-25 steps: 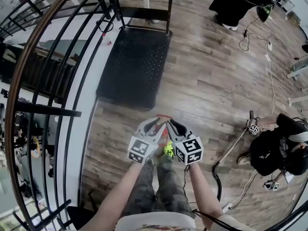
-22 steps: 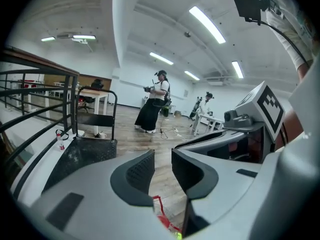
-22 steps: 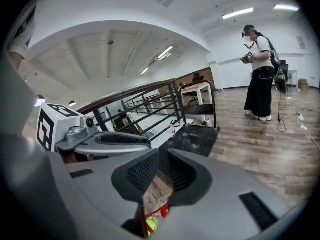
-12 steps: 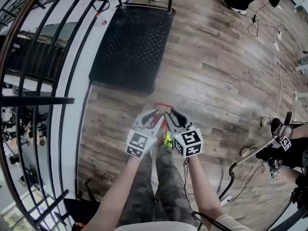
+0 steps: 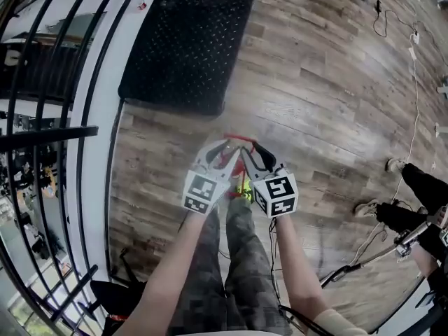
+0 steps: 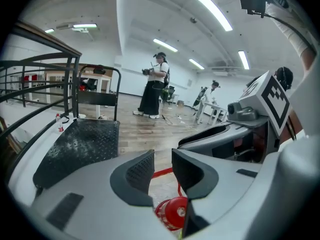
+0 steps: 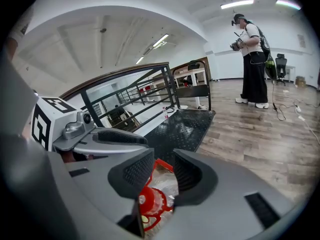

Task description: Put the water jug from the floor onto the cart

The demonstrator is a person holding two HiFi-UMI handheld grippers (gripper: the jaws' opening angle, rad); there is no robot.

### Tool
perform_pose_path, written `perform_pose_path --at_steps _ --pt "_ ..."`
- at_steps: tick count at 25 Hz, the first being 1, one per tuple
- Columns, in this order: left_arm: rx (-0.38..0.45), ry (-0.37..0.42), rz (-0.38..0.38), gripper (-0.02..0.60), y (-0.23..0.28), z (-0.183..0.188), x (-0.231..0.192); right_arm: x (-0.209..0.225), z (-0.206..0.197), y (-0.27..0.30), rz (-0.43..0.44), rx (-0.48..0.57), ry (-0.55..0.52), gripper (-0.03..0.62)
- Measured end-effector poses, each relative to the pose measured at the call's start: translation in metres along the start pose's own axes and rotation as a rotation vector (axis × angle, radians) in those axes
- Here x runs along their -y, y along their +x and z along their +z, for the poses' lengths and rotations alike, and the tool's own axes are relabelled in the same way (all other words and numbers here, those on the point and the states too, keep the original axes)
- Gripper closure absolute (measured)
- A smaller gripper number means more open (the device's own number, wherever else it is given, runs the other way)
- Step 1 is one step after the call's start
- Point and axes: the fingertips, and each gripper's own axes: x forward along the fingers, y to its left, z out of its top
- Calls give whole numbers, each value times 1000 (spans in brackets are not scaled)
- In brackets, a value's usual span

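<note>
- Head view: water jug [image 5: 235,141] sits on the wood floor [image 5: 315,103], just off the near short edge of the black cart [image 5: 185,40] and not on it. Only its red handle shows past the gripper tips.
- Head view: left gripper [image 5: 222,154] and right gripper [image 5: 255,156] are side by side, tips almost touching, both pointing down at the jug top. A black railing [image 5: 70,131] runs along the cart's left edge.
- Left gripper view: left gripper [image 6: 162,166] jaws stand a narrow gap apart, pressing on nothing. The red handle crosses the gap beyond the pads. The jug's red cap [image 6: 172,213] is below the jaws. The cart [image 6: 80,144] deck is bare ahead on the left, and a person [image 6: 155,86] stands farther back.
- Right gripper view: right gripper [image 7: 162,171] jaws have just been opening and now stand part open. The handle and cap [image 7: 150,204] lie in and under the gap, with no clear pad contact. The cart [image 7: 182,129] is straight ahead, and the same person [image 7: 252,59] is on the right.
</note>
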Motion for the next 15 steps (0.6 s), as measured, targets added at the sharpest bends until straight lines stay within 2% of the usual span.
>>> perform_pose_path --at_steps 11,15 --pt "-53 -27 29 471 30 -39 -15 23 -33 27 -47 -62 -1 459" --pt "-73 -28 48 460 40 -52 -22 32 -41 37 -90 -79 -23 427"
